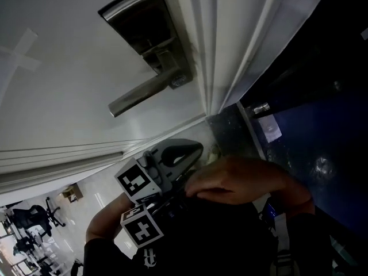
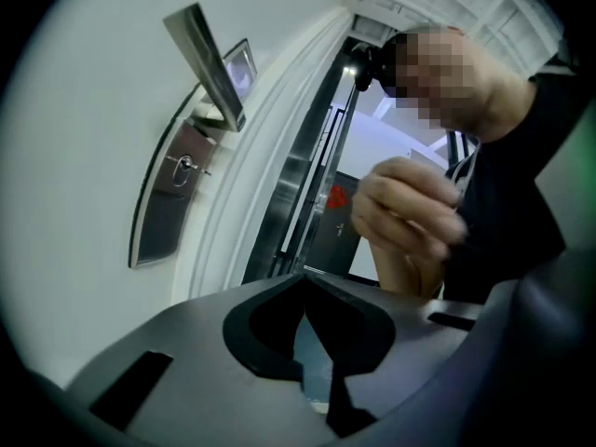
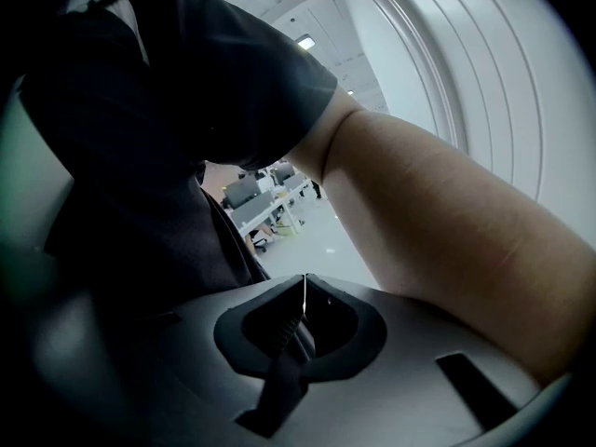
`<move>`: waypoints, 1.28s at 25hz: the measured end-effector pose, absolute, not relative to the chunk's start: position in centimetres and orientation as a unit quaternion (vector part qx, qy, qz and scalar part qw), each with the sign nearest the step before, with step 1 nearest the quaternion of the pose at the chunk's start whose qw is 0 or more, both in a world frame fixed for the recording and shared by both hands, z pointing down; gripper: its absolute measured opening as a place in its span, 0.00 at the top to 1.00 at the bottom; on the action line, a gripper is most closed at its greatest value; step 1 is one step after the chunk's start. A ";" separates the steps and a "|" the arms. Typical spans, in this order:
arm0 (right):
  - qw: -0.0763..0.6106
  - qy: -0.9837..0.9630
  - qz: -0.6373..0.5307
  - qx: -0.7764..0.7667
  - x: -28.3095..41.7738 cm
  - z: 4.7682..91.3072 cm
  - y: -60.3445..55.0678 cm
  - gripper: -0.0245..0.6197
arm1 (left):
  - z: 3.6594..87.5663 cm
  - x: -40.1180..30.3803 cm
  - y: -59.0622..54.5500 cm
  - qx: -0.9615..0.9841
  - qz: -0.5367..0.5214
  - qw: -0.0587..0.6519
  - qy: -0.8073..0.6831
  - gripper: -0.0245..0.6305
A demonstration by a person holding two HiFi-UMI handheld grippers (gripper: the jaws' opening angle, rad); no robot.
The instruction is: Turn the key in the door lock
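Left gripper point(image 2: 303, 282) jaws closed tip to tip, nothing between; right gripper point(image 3: 303, 285) same, shut and empty. Lock plate point(image 2: 168, 194) sits on the door point(image 2: 84, 156), up-left of the left gripper and well apart, its long axis running along the door edge. The keyhole point(image 2: 183, 167) is under the lever handle point(image 2: 207, 63); key too small to confirm. Left gripper is nearer and points roughly doorward. Right gripper faces away, at a forearm point(image 3: 447, 222). Both are held low by the body, with a bare hand point(image 2: 410, 212) near the left 1. Next move likely a reach up-left to the keyhole.
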State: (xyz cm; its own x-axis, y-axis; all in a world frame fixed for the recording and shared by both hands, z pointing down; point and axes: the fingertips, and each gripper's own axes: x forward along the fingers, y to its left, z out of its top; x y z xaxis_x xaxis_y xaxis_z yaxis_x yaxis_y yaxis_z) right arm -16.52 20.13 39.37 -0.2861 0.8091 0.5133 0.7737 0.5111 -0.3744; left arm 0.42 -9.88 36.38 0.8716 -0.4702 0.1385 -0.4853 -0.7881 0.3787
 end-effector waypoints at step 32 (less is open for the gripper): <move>0.329 -0.721 0.255 -0.553 -19.3 43.1 48.7 0.94 | 47.5 -6.4 12.9 0.876 0.006 0.298 -0.379 0.95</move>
State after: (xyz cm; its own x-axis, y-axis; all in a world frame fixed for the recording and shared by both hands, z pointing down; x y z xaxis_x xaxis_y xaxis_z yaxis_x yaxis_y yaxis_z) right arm -19.26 48.70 43.05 -0.1712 0.9662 0.1926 0.6296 0.2577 -0.7329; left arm -6.44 12.94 47.50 0.7132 -0.6599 0.2363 -0.6671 -0.5354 0.5181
